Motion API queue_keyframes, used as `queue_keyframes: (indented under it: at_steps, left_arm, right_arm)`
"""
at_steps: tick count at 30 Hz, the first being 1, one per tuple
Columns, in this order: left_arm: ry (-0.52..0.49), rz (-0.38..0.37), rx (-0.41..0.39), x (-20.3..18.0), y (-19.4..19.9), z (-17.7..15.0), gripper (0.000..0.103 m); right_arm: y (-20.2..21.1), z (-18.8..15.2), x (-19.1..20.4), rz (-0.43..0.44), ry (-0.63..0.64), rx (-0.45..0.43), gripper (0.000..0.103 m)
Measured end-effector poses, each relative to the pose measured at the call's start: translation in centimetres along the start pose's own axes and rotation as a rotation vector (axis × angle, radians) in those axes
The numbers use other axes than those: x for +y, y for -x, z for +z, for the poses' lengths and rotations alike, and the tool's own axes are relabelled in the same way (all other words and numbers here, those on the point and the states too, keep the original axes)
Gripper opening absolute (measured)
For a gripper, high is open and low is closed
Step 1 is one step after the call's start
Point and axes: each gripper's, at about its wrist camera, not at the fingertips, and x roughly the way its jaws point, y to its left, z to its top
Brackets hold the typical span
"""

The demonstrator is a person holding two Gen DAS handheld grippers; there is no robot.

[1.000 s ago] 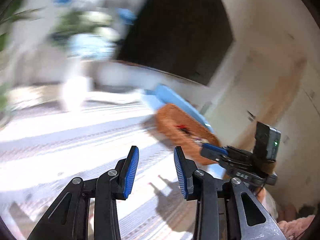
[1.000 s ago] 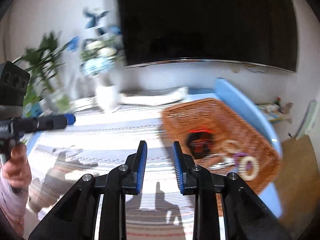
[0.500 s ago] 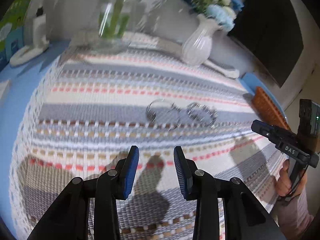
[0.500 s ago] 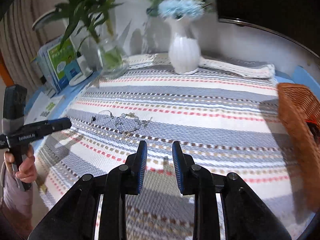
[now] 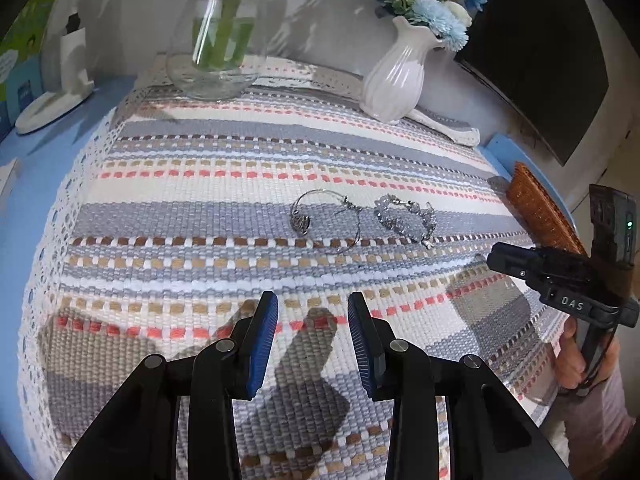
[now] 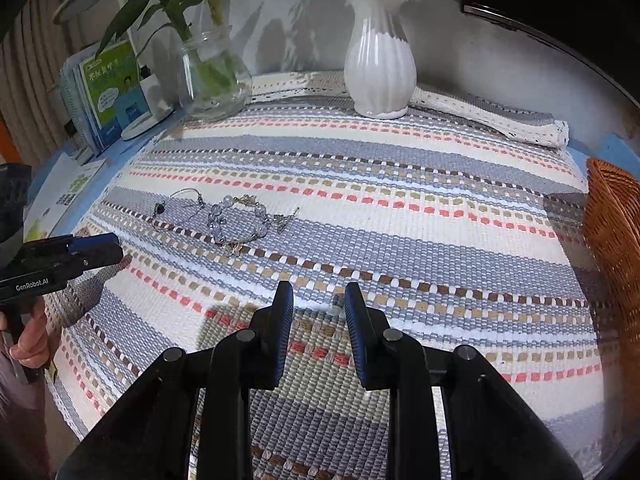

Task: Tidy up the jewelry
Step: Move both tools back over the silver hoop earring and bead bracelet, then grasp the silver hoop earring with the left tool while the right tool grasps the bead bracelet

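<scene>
A thin silver wire bracelet [image 5: 326,220] and a clear beaded bracelet [image 5: 404,218] lie side by side on the striped cloth, ahead of my left gripper [image 5: 312,312], which is open and empty above the cloth. In the right wrist view the wire bracelet [image 6: 178,210] and beaded bracelet [image 6: 236,220] lie far left of my right gripper [image 6: 318,300], which is open and empty. A woven orange basket [image 6: 612,232] stands at the right edge; its rim also shows in the left wrist view [image 5: 540,212]; its inside is hidden.
A white ribbed vase [image 6: 380,68] with blue flowers and a glass jar [image 6: 212,76] with green stems stand at the back. Booklets [image 6: 108,92] lean at the back left. A rolled cloth edge [image 6: 500,120] lies behind. A dark TV screen [image 5: 536,48] hangs on the wall.
Both grippers have swung left from the basket to the cloth's middle, and over the last half second moved slightly closer to the two bracelets. Both stay open.
</scene>
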Motion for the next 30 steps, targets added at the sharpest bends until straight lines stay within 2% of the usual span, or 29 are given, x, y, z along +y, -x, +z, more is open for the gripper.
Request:
queue_keyframes:
  at_steps: [4, 8, 10, 13, 17, 19, 23, 30]
  left_arm:
    - [-0.054, 0.070, 0.021, -0.8, 2.4, 0.8, 0.037]
    - [-0.080, 0.082, -0.029, -1.0, 3.9, 3.3, 0.037]
    - [-0.080, 0.095, -0.035, -0.8, 3.0, 4.2, 0.037]
    - [-0.033, 0.078, 0.015, 0.1, -0.1, 5.0, 0.037]
    - [-0.010, 0.038, 0.033, 0.5, -2.6, 4.9, 0.036]
    - [0.000, 0.032, 0.038, 0.6, -3.3, 4.9, 0.036]
    - [-0.017, 0.048, 0.058, 0.2, -3.3, 5.1, 0.036]
    - [-0.056, 0.091, 0.068, -0.6, -4.6, 5.7, 0.036]
  right_arm:
    - [-0.1, 0.7, 1.3, 0.082, 0.009, 0.054, 0.030]
    - [0.8, 2.7, 3.7, 0.138, 0.094, 0.053, 0.030]
    - [0.6, 3.7, 4.7, 0.157, 0.125, 0.049, 0.031]
    - [-0.8, 4.8, 5.9, 0.156, 0.168, 0.053, 0.031]
    - [-2.2, 4.5, 6.3, 0.214, 0.184, 0.080, 0.031]
    - [-2.4, 4.0, 6.7, 0.217, 0.216, 0.090, 0.031]
    - [-2.9, 4.1, 8.0, 0.170, 0.291, 0.098, 0.031]
    - [-5.7, 5.1, 8.0, 0.151, 0.283, 0.108, 0.031]
